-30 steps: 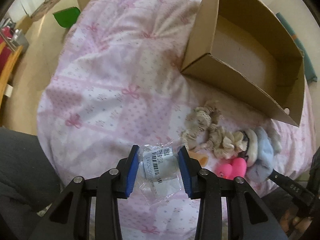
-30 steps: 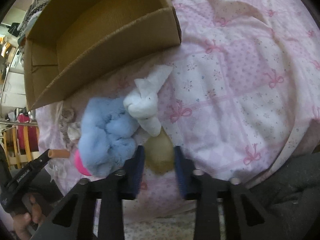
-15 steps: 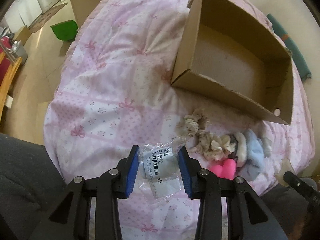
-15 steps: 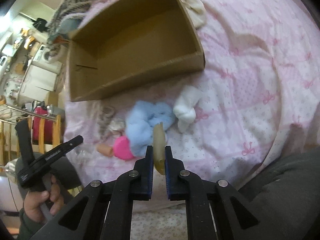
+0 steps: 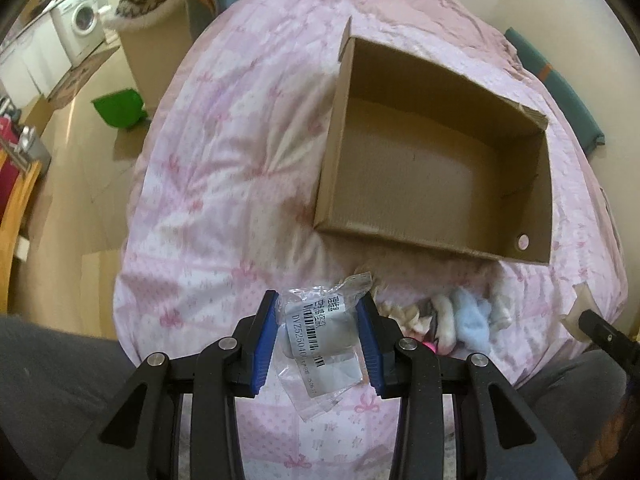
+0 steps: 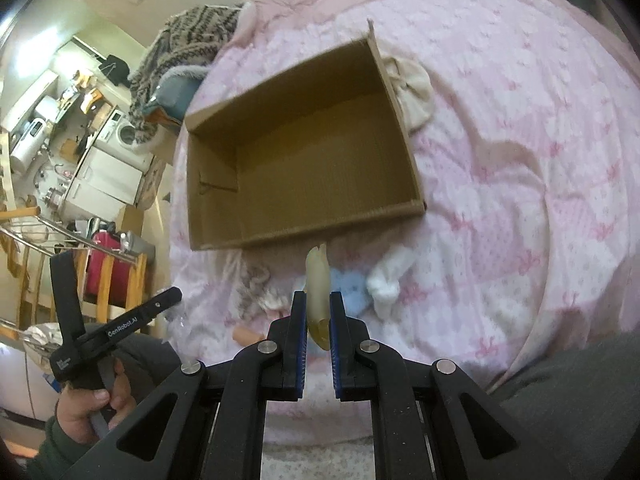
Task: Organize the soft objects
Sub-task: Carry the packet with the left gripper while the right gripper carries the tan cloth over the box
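Note:
My left gripper (image 5: 318, 312) is shut on a clear plastic packet (image 5: 320, 328) with a barcode label, held above the pink bedspread (image 5: 224, 184). My right gripper (image 6: 318, 308) is shut on a flat beige soft piece (image 6: 318, 292), held in the air. An empty cardboard box (image 5: 432, 168) lies open on the bed; it also shows in the right wrist view (image 6: 296, 152). In front of it lie a light blue fluffy scrunchie (image 5: 472, 320), beige scrunchies (image 5: 404, 312), a pink item (image 5: 430, 347) and a white knotted cloth (image 6: 390, 280).
A cream cloth (image 6: 412, 92) lies behind the box's right wall. A grey patterned blanket (image 6: 188, 40) is at the bed's far end. A green bin (image 5: 120, 108), a washing machine (image 5: 82, 24) and a wooden rack (image 6: 108, 280) stand off the bed's left side.
Both grippers have risen well above the bed with their loads. The right gripper closed on the beige piece and lifted it off the bed.

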Demonstrator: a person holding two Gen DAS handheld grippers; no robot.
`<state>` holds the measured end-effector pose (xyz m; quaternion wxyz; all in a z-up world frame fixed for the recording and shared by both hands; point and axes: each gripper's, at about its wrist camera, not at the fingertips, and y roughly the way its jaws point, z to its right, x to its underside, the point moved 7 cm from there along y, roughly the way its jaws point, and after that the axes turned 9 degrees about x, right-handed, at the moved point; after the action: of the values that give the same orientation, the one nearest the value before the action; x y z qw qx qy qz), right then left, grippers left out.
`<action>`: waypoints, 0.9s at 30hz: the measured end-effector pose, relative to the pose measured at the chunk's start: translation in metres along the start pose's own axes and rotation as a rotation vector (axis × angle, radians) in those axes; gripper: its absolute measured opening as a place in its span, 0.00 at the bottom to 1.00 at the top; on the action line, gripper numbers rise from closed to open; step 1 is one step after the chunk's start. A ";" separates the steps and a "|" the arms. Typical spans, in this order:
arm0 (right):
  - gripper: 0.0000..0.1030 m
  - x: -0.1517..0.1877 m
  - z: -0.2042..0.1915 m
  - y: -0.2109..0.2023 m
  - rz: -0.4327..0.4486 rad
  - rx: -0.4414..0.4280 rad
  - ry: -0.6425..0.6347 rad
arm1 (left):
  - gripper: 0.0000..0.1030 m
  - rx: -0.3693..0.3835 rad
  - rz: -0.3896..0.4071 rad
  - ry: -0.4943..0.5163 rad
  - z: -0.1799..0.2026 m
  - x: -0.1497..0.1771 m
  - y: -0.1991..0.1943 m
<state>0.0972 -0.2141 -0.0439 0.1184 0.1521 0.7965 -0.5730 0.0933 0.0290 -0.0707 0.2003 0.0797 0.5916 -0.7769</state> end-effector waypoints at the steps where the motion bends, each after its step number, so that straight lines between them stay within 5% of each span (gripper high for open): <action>1: 0.11 -0.004 -0.002 -0.002 0.010 -0.005 -0.006 | 0.34 -0.001 0.006 0.009 0.003 -0.005 -0.002; 16: 0.11 -0.073 -0.033 -0.015 0.227 -0.071 -0.085 | 0.34 0.028 0.112 0.112 0.043 -0.082 -0.002; 27: 0.11 -0.102 -0.034 0.035 0.243 -0.028 -0.128 | 0.34 0.042 0.116 0.215 0.072 -0.104 0.048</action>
<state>0.2038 -0.1827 -0.0270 0.2395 0.2090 0.7711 -0.5516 0.2150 -0.0277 -0.0553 0.1788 0.2007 0.5874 -0.7633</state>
